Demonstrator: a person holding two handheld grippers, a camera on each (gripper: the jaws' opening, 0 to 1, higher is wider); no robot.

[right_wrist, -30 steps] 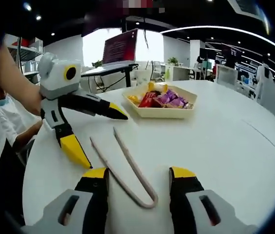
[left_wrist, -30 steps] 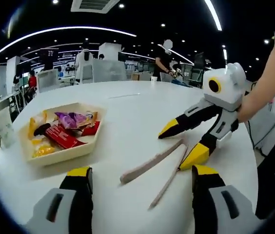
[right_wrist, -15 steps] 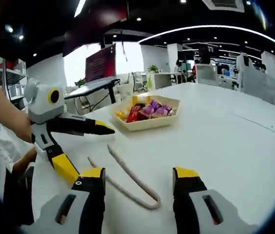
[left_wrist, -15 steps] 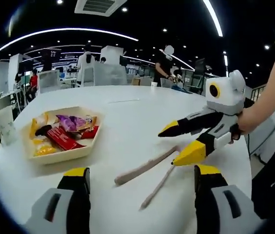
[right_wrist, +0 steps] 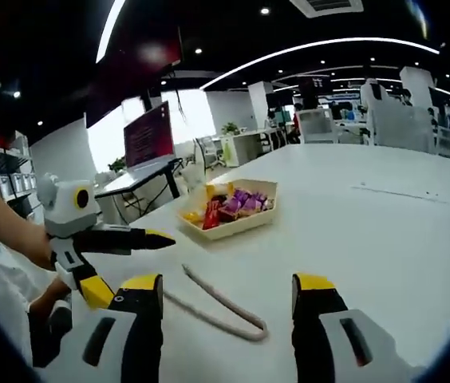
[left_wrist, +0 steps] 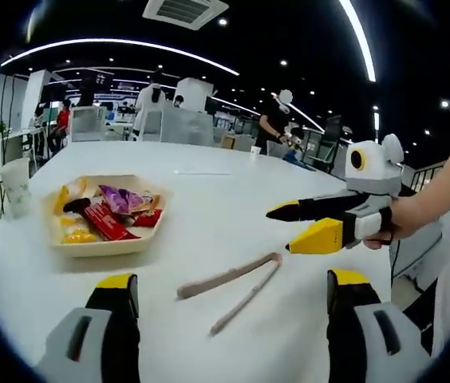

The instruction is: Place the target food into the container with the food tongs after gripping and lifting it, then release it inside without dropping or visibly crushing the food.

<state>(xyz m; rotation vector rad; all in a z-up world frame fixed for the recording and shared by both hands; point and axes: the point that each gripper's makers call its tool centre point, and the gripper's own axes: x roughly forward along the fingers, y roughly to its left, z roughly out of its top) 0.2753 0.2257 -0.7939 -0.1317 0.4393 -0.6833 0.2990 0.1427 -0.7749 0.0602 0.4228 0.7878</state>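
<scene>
Pinkish-beige food tongs (left_wrist: 225, 278) lie flat on the white table (left_wrist: 209, 191), their two arms pointing toward my left side. My left gripper (left_wrist: 233, 281) is open, its jaws standing wide on either side of the tongs and above them. My right gripper (left_wrist: 287, 229), held by a hand, hovers open just past the tongs' joined end. In the right gripper view the tongs (right_wrist: 217, 297) lie between my open right gripper (right_wrist: 226, 282) jaws, with the left gripper (right_wrist: 136, 265) open at the left. A beige tray (left_wrist: 105, 248) holds wrapped snacks: a red packet (left_wrist: 105, 222) and a purple one (left_wrist: 125, 198).
The tray (right_wrist: 237, 228) sits beyond the tongs in the right gripper view. A paper cup (left_wrist: 17, 183) stands at the table's left edge. The person's arm (left_wrist: 440, 199) reaches in from the right. Desks, chairs and people fill the office behind.
Both grippers have risen and drawn back a little from the table. The right gripper's lower jaw, which was down by the tongs' joined end, now hangs clear of it. The tongs lie still.
</scene>
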